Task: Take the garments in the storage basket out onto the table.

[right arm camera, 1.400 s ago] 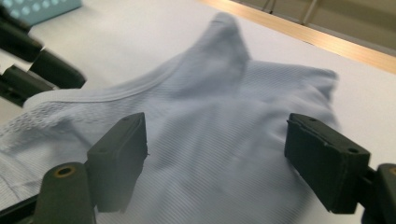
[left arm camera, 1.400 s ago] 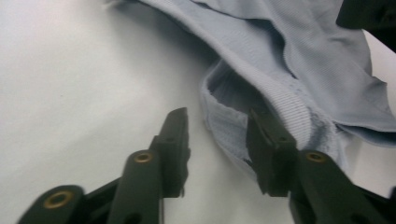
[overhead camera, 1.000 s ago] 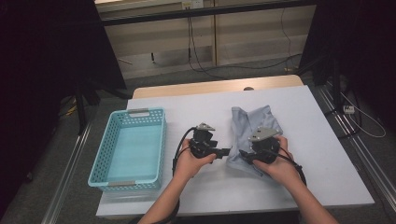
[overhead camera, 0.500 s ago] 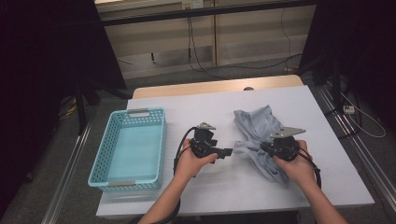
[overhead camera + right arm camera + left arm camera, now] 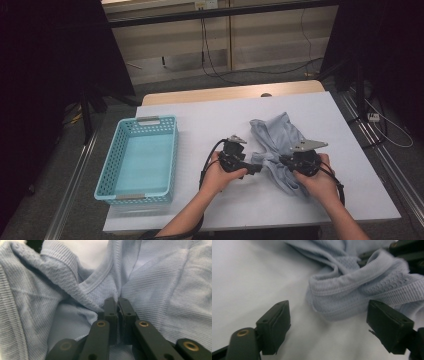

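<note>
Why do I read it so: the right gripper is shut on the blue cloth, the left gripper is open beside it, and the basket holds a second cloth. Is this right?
One thing is wrong: the basket holds nothing, as the high view shows. The right gripper is shut on the cloth, and the left gripper is open beside it.

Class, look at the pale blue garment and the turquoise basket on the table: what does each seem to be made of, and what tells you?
Garment: soft ribbed knit fabric, probably cotton-like, matte; fine ribs and limp folds show.
Basket: likely moulded plastic, smooth; stiff walls pierced with regular holes.
</note>
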`<action>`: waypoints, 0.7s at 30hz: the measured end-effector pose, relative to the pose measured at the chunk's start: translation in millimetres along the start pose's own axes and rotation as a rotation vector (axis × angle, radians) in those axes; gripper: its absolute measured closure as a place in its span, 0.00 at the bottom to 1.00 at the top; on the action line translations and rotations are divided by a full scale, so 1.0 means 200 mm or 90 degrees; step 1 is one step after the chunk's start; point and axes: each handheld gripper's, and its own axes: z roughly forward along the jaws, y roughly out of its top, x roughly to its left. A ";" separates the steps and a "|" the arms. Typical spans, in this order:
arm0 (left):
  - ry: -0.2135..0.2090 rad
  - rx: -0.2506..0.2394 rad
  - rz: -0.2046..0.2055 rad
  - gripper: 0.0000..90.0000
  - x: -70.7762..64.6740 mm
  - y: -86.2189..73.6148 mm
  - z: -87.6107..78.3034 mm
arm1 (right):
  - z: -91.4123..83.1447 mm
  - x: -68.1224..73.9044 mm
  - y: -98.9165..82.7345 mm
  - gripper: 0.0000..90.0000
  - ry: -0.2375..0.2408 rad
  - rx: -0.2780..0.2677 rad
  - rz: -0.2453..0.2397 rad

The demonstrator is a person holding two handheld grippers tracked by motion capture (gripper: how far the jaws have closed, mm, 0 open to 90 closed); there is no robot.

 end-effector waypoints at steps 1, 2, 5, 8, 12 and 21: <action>-0.003 -0.001 0.000 0.28 0.00 0.00 0.01 | 0.00 0.00 0.00 0.97 0.001 -0.002 0.002; -0.006 -0.005 0.000 0.31 0.00 0.00 0.02 | 0.00 0.00 -0.01 0.97 0.003 -0.004 0.007; 0.002 -0.025 -0.001 0.45 -0.01 0.01 0.03 | 0.00 -0.01 -0.01 0.97 0.010 -0.010 0.025; 0.008 -0.046 0.013 0.63 -0.01 0.02 0.03 | 0.00 -0.01 -0.01 0.97 0.010 -0.013 0.030; -0.007 -0.035 0.003 0.92 0.01 0.03 0.01 | 0.00 -0.01 -0.01 0.97 0.013 -0.016 0.037; -0.008 -0.032 -0.031 0.96 0.06 0.05 -0.16 | -0.02 -0.01 -0.01 0.97 0.055 -0.050 0.088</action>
